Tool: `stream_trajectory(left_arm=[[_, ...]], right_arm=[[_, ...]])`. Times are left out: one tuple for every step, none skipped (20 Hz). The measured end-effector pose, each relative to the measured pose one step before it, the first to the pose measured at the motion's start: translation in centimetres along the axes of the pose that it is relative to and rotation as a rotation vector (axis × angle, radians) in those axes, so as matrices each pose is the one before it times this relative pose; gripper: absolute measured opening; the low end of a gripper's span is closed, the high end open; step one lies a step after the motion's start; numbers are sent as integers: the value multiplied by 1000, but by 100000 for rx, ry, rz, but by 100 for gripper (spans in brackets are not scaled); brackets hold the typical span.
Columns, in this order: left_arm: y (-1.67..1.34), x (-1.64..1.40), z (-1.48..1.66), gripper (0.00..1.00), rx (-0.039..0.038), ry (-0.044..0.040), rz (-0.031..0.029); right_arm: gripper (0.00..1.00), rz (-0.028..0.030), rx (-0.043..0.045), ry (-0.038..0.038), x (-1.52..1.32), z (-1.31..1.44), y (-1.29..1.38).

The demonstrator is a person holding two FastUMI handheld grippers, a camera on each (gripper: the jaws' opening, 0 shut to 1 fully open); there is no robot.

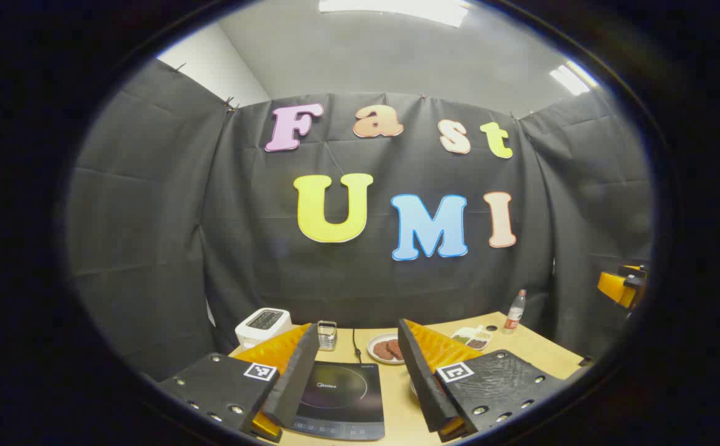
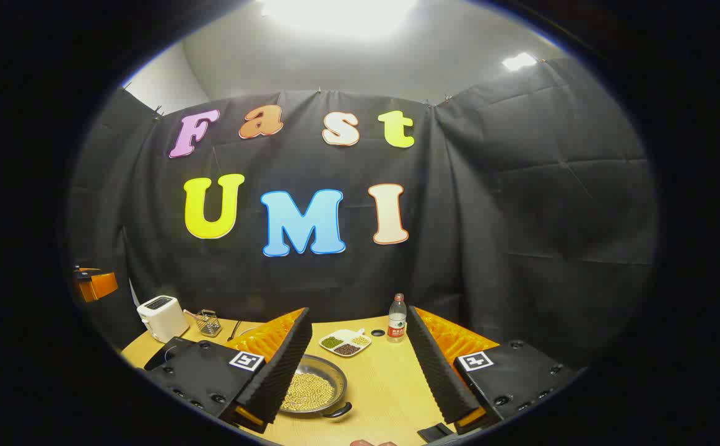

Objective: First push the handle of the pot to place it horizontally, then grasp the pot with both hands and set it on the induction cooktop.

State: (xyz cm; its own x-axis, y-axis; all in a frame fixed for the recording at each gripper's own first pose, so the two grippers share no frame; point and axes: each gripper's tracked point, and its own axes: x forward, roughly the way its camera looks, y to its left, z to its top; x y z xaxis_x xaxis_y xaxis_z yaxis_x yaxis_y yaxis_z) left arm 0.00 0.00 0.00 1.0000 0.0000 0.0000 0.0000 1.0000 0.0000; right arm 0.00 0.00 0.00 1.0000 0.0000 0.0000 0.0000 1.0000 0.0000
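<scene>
Wooden table (image 2: 390, 378) has the pot (image 2: 313, 390) of beans right of the cooktop (image 1: 338, 399), I see left gripper (image 1: 350, 365) and right gripper (image 2: 356, 356) both wide open, empty, and a hard handle (image 2: 339, 411) shove could spill beans.

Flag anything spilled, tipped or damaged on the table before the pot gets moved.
Nothing stands out. The pot sits flat with its contents inside, the bottle stands upright, the cooktop is bare, and both grippers hang open above the table.

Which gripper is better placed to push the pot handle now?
Right. The right gripper hangs open just over the pot, its handle near. The left gripper faces the cooktop.
</scene>
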Motion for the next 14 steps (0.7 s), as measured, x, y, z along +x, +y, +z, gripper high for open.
stream_trajectory(left_arm=[[45,-391,20,75,374,110,-32],[-16,-291,35,75,711,117,133],[48,-283,136,78,922,-138,329],[-19,-243,135,75,694,-149,76],[-63,-244,22,75,506,113,59],[-82,-186,-22,75,241,157,-32],[-4,-176,-109,75,81,49,22],[-2,-197,73,75,76,-6,72],[17,-195,-104,75,168,173,167],[-8,-76,-106,75,158,295,266],[61,-208,-196,75,93,413,232],[78,-171,-181,75,-66,412,129],[16,-117,-62,78,-117,437,113],[19,-153,-343,75,-43,407,46]], right_arm=[[96,411,79,106,-134,21,67],[96,338,88,103,-137,-114,-19],[96,178,101,393,-152,-152,37],[96,15,287,180,-131,-98,-61],[98,14,614,-90,-158,76,-7],[96,148,670,-82,-161,-33,-21],[98,143,434,-124,-148,43,3],[98,13,112,40,-36,-300,-4],[98,27,47,526,-100,-155,-51],[96,239,384,534,-61,-200,-67],[96,294,789,845,-3,-274,-43],[96,278,957,769,-57,-317,59],[96,28,714,606,-101,-193,12],[96,-312,262,582,82,-175,-221]])
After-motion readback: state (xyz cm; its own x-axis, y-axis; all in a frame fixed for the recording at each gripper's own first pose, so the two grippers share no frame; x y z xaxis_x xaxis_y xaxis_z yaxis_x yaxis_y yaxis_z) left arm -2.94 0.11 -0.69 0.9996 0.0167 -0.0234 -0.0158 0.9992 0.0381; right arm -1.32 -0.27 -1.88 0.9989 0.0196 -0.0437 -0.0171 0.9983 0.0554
